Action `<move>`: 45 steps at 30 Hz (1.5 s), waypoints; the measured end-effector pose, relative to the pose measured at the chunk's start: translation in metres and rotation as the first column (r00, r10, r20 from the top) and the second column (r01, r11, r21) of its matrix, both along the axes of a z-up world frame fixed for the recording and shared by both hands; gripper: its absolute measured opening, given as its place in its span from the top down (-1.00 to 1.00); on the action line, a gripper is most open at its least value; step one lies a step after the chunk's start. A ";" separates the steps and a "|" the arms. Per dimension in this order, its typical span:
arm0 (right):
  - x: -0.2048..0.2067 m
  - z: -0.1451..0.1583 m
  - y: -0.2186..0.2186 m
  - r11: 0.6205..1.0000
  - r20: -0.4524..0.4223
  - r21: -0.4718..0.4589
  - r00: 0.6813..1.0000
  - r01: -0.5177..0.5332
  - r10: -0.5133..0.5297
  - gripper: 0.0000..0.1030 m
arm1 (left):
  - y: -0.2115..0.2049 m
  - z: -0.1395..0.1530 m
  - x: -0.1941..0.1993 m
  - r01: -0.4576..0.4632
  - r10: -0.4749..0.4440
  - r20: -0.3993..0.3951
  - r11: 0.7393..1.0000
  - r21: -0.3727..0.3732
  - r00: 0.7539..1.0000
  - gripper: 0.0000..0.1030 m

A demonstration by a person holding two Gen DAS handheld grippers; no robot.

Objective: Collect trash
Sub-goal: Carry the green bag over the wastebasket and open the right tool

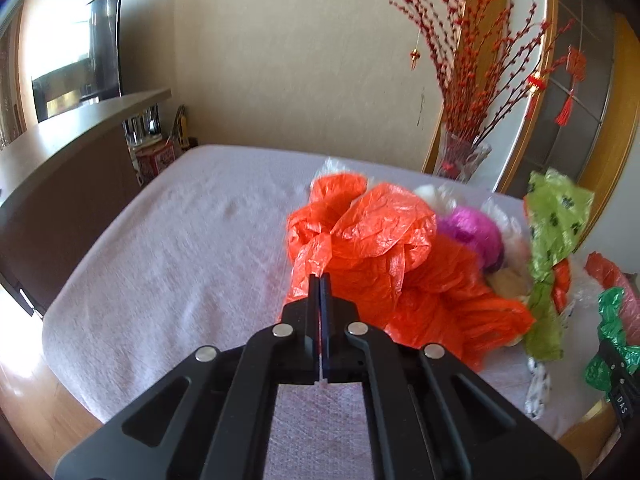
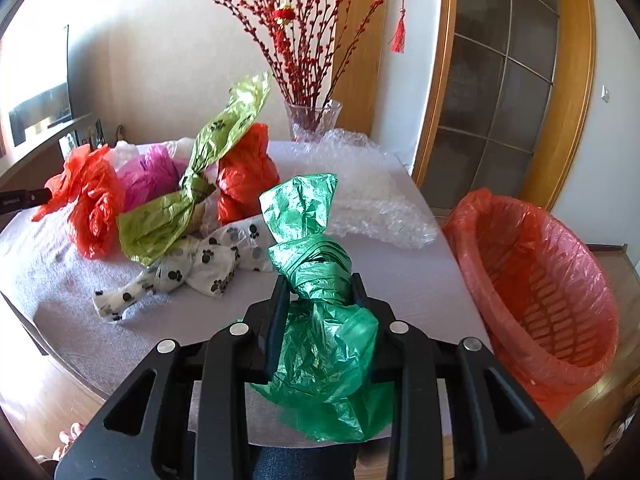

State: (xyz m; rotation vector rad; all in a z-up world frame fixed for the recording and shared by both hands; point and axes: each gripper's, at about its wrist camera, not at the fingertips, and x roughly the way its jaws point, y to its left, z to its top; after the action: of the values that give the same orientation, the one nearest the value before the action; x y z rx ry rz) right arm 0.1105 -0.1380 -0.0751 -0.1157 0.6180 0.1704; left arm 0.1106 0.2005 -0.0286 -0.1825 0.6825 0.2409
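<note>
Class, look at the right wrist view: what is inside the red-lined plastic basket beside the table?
The red-lined plastic basket shows only its thin red liner over slatted walls; no trash is visible. Its near rim hides the bottom. The right gripper holds a green plastic bag.

Matte black left claw [image 1: 320,280], right claw [image 2: 320,286]: flat fingers, slotted linkage arms, round silver pivot pins. Blue denim trousers [image 2: 296,464].

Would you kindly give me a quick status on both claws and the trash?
Left claw shut on orange bag. Right claw shut on green bag. Lined basket open at right, nothing between. More bags on table.
</note>
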 end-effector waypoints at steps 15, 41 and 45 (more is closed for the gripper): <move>0.000 0.023 -0.019 0.999 0.046 0.018 0.998 0.031 -0.032 0.40 | -0.058 0.080 -0.019 0.163 -0.167 0.196 0.986 0.038 0.966 0.97; 0.000 0.060 -0.185 0.920 0.059 0.078 0.920 0.384 -0.389 0.40 | -0.315 0.103 0.027 0.685 -0.656 0.271 0.729 -0.017 0.705 0.97; 0.001 0.061 -0.215 0.897 0.044 0.093 0.898 0.432 -0.437 0.40 | -0.354 0.093 0.039 0.730 -0.697 0.263 0.682 -0.044 0.667 0.97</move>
State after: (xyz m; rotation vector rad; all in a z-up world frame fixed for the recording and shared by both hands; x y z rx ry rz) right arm 0.1118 -0.3535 -0.0140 0.0983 0.5582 -0.2424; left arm 0.1499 -0.1537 0.0649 -0.0645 0.4958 -0.6000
